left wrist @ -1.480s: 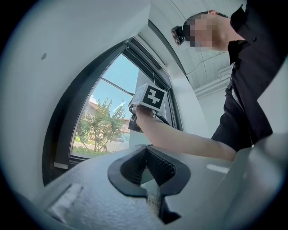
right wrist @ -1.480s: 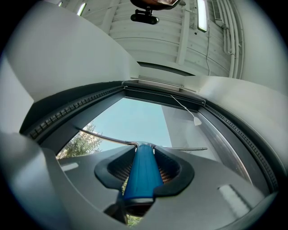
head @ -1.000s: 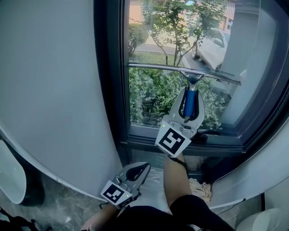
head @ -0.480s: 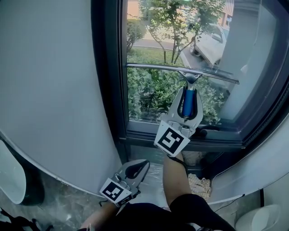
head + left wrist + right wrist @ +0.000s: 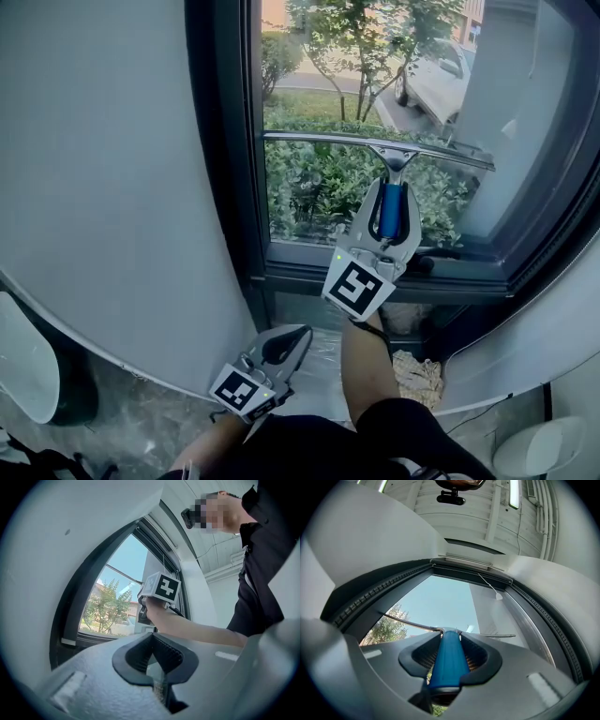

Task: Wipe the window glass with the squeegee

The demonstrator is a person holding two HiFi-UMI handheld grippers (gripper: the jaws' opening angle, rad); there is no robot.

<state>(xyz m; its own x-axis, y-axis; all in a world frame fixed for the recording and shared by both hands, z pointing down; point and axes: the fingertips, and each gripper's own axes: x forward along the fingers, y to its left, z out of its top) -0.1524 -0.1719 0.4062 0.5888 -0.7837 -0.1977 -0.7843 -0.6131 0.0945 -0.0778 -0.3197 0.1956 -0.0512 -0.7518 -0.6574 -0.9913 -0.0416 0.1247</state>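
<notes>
Head view, squeegee position: the squeegee with a blue cylindrical handle and a long thin metal blade channel (image 5: 379, 142) sits in the upper middle of the frame. Its blade lies across the clear window glass (image 5: 314, 192), nearly level and dipping slightly toward the right. The left end is close to the dark window frame (image 5: 225, 141). Actual blade contact with the pane cannot be confirmed, but it looks pressed on.

Right hand-held gripper (image 5: 391, 208): clenched on the blue handle at mid-length. In the right gripper view (image 5: 449, 651) the handle fills the recess between the two ribbed dark pads, with a short metal neck rising from it to the channel.

Left hand-held gripper (image 5: 281, 349): low in the frame, near the floor and well apart from the window. In the left gripper view (image 5: 157, 652) the pad tips meet with nothing between them, so it is closed and empty.

Materials:
- Glass: hard, smooth, reflective.
- Frame: matte dark, with a ribbed gasket.
- Surrounding white wall (image 5: 112, 187): curved and plain.
- A crumpled pale cloth (image 5: 417, 373) lies on the floor below the sill.

Handling judgement:
- The squeegee is probably light and stiff along the channel, with a soft edge that needs even pressure.
- The handle looks smooth, so it could twist between the pads if wet. The ribbing should help against that.
- The present mid-handle hold seems right. A hold nearer the neck would give firmer control of blade tilt.
- The long blade gives leverage, so one end may lift and leave streaks.
</notes>
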